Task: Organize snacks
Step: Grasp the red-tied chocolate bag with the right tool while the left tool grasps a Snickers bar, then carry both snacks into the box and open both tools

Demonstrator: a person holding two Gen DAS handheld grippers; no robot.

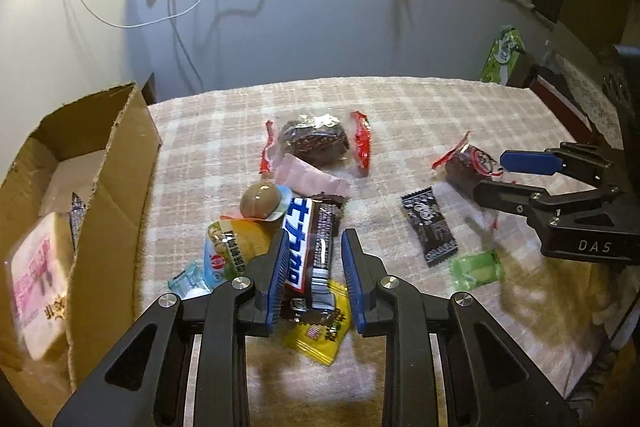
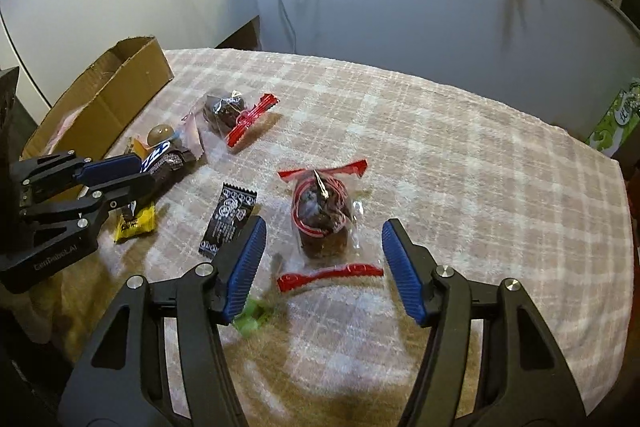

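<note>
Two views differ: left gripper (image 1: 314,259) spread astride the chocolate bar (image 1: 314,251), right gripper (image 2: 322,267) spread around the wrapped cake (image 2: 322,223).

Snacks spread across the table, box off to my left.

My left gripper (image 1: 314,267) straddles the chocolate bar (image 1: 316,247), which lies on a flat packet (image 1: 320,331); the egg snack (image 1: 262,201) sits just beyond it, a wrapped cake (image 1: 314,143) farther back. The cardboard box (image 1: 116,195) stands left of the pile with a bread pack (image 1: 38,275) inside. My right gripper (image 2: 323,269) brackets a second wrapped cake (image 2: 323,217), a small sachet (image 2: 228,219) lying to its left.
</note>
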